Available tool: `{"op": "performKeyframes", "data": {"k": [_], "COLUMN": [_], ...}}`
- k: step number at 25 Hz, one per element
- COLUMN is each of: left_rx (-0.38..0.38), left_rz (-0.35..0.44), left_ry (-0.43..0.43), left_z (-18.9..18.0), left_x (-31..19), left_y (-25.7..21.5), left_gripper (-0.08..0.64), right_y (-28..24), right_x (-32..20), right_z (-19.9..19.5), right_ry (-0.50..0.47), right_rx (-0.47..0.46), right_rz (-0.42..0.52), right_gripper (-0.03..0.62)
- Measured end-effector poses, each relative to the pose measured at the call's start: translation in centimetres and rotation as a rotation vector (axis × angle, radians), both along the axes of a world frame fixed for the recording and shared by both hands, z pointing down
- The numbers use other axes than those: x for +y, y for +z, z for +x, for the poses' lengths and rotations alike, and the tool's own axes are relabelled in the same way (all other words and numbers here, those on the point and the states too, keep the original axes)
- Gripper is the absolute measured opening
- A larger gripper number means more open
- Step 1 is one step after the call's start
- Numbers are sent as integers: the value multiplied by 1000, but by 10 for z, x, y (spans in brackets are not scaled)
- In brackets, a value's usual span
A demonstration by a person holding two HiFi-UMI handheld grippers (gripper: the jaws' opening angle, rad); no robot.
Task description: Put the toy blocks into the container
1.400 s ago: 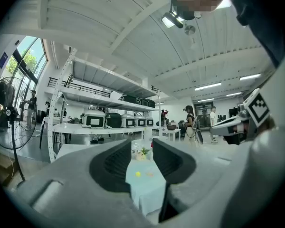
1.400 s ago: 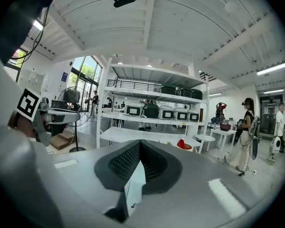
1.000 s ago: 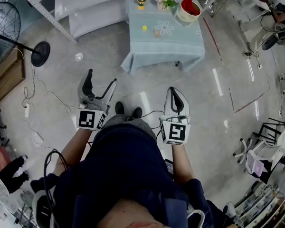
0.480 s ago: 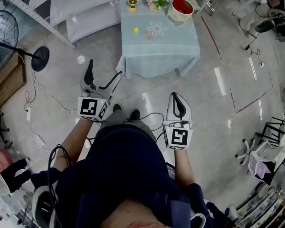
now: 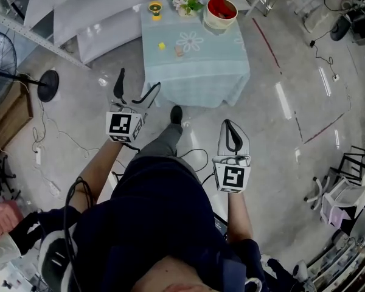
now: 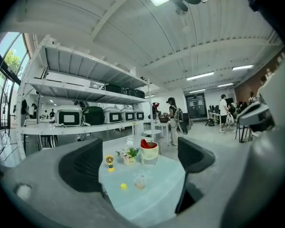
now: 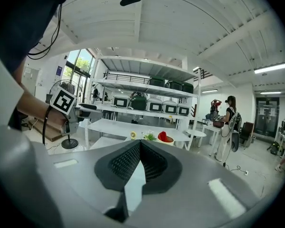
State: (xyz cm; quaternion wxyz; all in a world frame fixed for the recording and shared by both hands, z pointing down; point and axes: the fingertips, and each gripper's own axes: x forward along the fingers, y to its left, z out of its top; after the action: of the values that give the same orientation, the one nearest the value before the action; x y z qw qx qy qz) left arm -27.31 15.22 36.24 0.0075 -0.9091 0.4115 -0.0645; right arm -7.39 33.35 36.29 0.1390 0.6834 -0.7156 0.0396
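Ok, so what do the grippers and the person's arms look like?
The left gripper and right gripper have pale grey bodies with curved black fingers. Each carries a white cube printed with black square markers. The person wears a dark blue top with short sleeves. A black cable loops by the left arm.

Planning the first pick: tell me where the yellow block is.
Head view: the yellow block lies on the left half of the blue-clothed table, just left of the tan block.
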Motion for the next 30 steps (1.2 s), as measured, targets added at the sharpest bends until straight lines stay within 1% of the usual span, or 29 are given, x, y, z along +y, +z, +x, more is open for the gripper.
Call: {"op": "performKeyframes", "data": {"k": [4, 8, 13, 18, 21, 26, 30], "left_rx": [-21, -48, -91, -114, -146, -218, -258], "left_rz": [-35, -74, -82, -114, -143, -209, -272], "left_ry": [-30, -74, -125, -173, -194, -242, -270], "left_z": [29, 53, 62, 75, 84, 90, 95], "left_x": [-57, -115, -168, -198, -215, -247, -269], "left_y": [31, 56, 81, 107, 132, 188, 235], "left_gripper": [502, 502, 502, 500, 498, 483, 468], "right_y": [10, 22, 32, 39, 47, 65, 76], "right_x": [-52, -111, -164, -198, -218, -243, -262], "right_z": [31, 60, 83, 109, 124, 143, 150], "right_ry": [-15, -49, -98, -139, -183, -260, -288], "right_rx": [16, 14, 25, 32, 42, 54, 54], "right_rz": [-15, -56, -95, -110, -127, -188, -227], "right_gripper": [-2, -2, -2, -2, -2, -2, -2]}}
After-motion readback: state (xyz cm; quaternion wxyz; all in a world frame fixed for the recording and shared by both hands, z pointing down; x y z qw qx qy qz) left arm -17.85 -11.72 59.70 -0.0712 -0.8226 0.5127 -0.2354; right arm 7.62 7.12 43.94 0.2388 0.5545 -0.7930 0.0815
